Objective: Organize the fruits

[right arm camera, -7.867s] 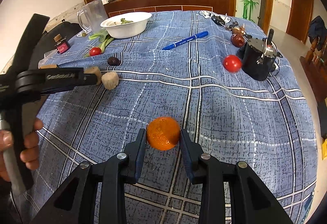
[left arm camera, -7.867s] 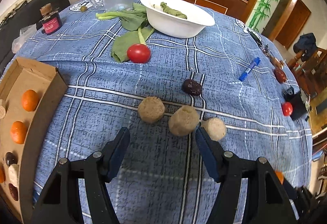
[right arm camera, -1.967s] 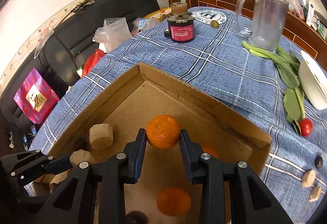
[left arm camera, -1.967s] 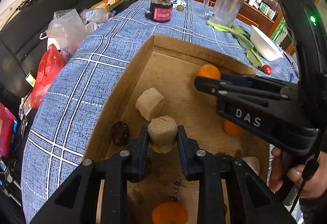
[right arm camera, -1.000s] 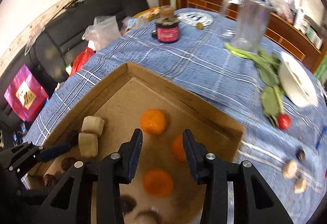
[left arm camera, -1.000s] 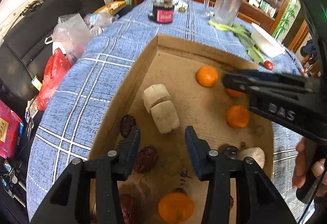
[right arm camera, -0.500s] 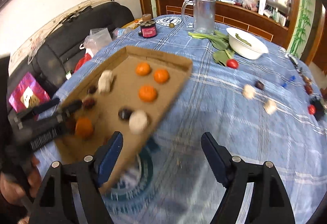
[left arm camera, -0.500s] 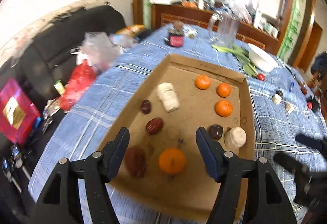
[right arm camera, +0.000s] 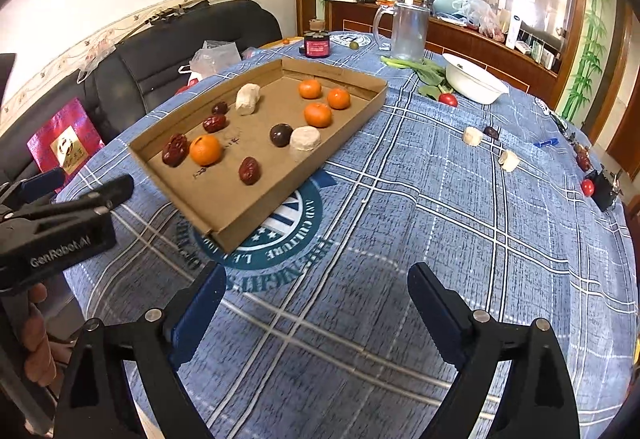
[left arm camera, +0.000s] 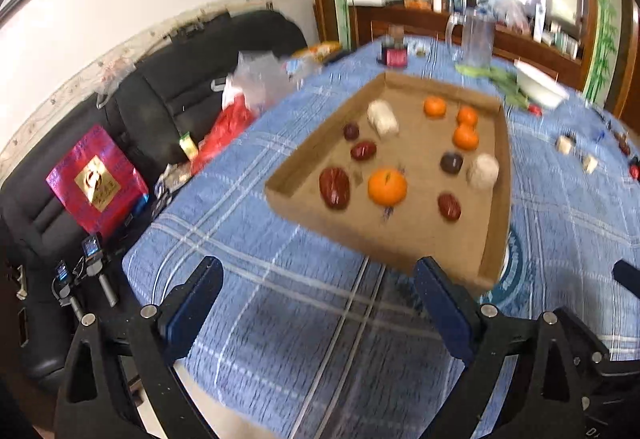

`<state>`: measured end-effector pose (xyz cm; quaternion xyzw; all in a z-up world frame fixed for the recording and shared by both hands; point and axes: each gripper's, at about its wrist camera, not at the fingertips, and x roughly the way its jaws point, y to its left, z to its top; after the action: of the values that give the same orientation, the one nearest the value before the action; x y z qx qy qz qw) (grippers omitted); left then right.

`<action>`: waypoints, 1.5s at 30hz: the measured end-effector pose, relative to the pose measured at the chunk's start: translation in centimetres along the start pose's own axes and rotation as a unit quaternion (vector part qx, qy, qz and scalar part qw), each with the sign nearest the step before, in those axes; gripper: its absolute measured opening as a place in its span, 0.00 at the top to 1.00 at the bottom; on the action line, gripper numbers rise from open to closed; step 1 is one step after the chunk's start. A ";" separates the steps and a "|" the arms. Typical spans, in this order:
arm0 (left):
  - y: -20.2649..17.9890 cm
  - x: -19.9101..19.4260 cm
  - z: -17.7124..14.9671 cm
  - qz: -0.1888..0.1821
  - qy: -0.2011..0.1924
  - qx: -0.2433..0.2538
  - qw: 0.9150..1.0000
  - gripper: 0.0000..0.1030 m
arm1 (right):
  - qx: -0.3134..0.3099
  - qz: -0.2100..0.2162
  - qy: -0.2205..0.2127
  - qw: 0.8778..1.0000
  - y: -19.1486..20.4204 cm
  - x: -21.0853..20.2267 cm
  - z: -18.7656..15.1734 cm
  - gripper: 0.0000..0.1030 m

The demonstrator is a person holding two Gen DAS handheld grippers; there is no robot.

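Observation:
A shallow cardboard tray (right arm camera: 236, 223) lies on the blue checked tablecloth (right arm camera: 400, 239) and also shows in the left wrist view (left arm camera: 496, 207). It holds several oranges, such as one (right arm camera: 205, 150) near its front and one (left arm camera: 387, 181) in the left wrist view, several dark red dates (right arm camera: 249, 170) and pale beige cakes (right arm camera: 305, 138). My left gripper (left arm camera: 316, 307) is open and empty, pulled back above the table's near edge. My right gripper (right arm camera: 316, 307) is open and empty, also well short of the tray. The left gripper's body (right arm camera: 60, 223) shows at the right view's left edge.
Two beige cakes (right arm camera: 472, 137) (right arm camera: 509, 160) and a dark date (right arm camera: 491, 132) lie loose on the right. A white bowl (right arm camera: 474, 79), greens, a tomato (right arm camera: 448, 99), a glass mug (right arm camera: 408, 33) and a jar (right arm camera: 317, 43) stand at the back. A black sofa (right arm camera: 160, 55) is left.
Both grippers have let go of their items in the tray, opened wide and drawn back toward the table's near edge. The tray now holds the orange and the beige cake.

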<state>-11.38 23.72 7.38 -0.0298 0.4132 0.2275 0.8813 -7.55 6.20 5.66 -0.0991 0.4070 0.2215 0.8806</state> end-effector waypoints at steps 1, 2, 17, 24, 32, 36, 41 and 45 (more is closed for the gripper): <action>-0.1 0.3 0.0 -0.001 0.017 0.009 1.000 0.06 | -0.001 -0.003 -0.002 1.000 0.2 -0.1 -0.1 0.08; 0.0 0.4 -0.2 0.002 0.018 0.013 1.000 0.06 | -0.002 -0.011 -0.007 1.000 0.4 -0.4 -0.1 0.08; 3.6 -0.1 -1.7 -0.074 -0.083 0.008 0.994 0.07 | 0.044 -0.088 -0.044 0.994 3.1 -2.7 -1.1 0.08; 3.6 -1.2 -2.0 -0.073 -0.103 0.031 0.992 0.07 | 0.056 -0.095 -0.034 0.993 3.5 -2.9 -1.6 0.08; 3.8 -2.2 -2.4 -0.086 -0.099 0.029 0.991 0.07 | 0.054 -0.105 -0.029 0.993 3.7 -3.4 -2.0 0.08; 3.6 -2.5 -2.5 -0.096 -0.097 0.031 0.990 0.07 | 0.056 -0.107 -0.027 0.992 3.6 -3.7 -2.2 0.08; 3.2 -2.3 -2.6 -0.112 -0.083 0.033 0.990 0.07 | 0.050 -0.109 -0.026 0.992 3.8 -3.9 -2.4 0.08; 3.2 -2.1 -2.5 -0.122 -0.077 0.023 0.989 0.07 | 0.051 -0.111 -0.026 0.992 3.7 -4.0 -2.4 0.08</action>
<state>-15.73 25.19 7.69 -0.0417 0.3422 0.1107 0.9322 -13.18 7.32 7.15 -0.0929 0.3814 0.1042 0.9138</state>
